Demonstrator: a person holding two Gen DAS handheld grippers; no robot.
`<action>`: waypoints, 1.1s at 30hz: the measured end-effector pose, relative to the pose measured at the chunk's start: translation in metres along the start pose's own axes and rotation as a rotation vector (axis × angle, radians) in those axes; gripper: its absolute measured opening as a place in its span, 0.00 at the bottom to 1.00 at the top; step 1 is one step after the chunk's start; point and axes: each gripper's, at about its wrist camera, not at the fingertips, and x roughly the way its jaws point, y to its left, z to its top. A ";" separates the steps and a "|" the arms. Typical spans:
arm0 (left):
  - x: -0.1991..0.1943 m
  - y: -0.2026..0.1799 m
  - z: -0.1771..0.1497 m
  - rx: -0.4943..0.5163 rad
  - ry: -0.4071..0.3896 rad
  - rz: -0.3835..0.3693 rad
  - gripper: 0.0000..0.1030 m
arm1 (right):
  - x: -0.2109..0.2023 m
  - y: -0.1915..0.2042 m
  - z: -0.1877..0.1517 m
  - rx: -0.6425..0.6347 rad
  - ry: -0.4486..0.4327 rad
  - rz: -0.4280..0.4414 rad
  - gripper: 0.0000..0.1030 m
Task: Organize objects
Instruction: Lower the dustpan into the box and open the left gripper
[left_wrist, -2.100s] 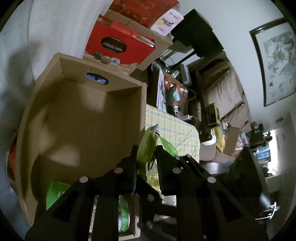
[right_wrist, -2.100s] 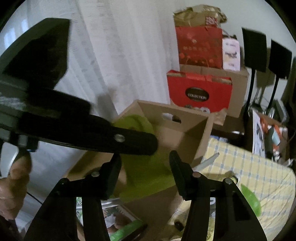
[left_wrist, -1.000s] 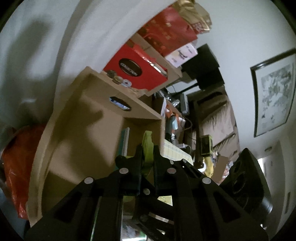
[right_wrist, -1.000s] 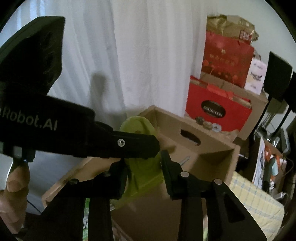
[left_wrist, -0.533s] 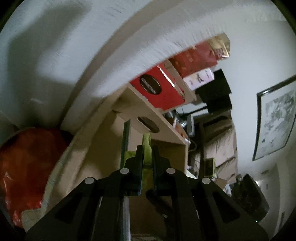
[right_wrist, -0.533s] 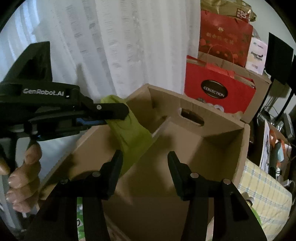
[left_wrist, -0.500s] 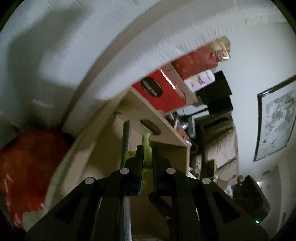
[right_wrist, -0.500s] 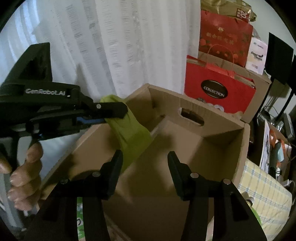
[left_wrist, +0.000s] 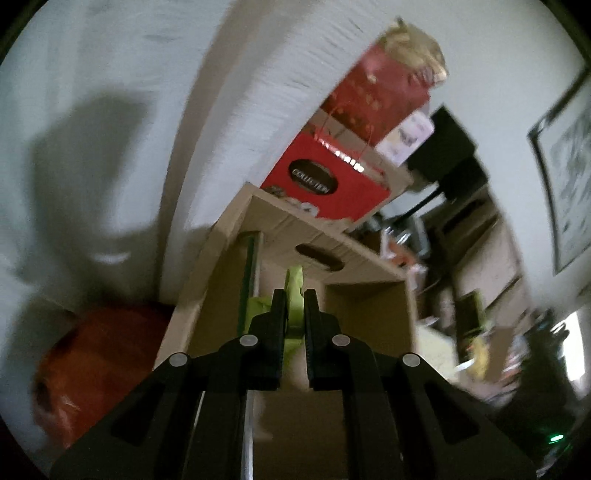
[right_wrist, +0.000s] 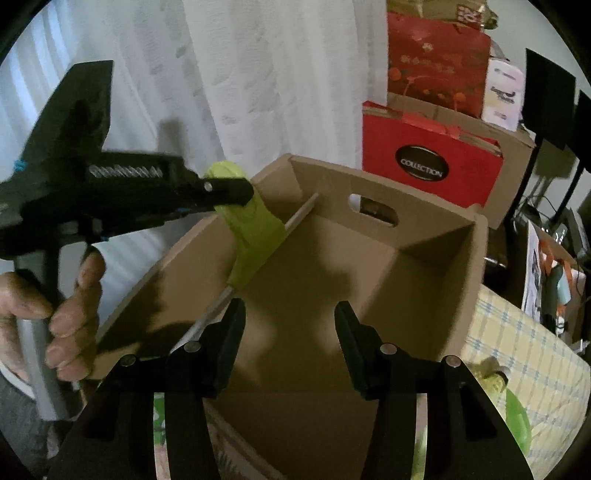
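We are holding the green sleeve (right_wrist: 255, 236) in the left gripper (left_wrist: 294, 301), fingers clamped on it, over the box's (right_wrist: 476, 258) left wall beside a thin upright board (right_wrist: 299, 216). The right gripper (right_wrist: 290, 325) is hovering at the near rim, its jaws having just been opening with nothing between them. The box's middle is lying open. The sleeve's lower end is hiding behind the board. Red bags (right_wrist: 428, 166) are standing behind; the curtain (right_wrist: 280, 74) is hanging left.
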 end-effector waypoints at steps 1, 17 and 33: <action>0.001 -0.004 -0.003 0.026 0.009 0.018 0.08 | -0.004 -0.003 -0.002 0.006 -0.006 0.002 0.50; 0.029 -0.043 -0.039 0.306 0.117 0.249 0.08 | -0.049 -0.031 -0.028 0.068 -0.041 -0.019 0.50; 0.013 -0.054 -0.053 0.253 0.211 0.183 0.58 | -0.082 -0.041 -0.062 0.099 -0.047 -0.038 0.56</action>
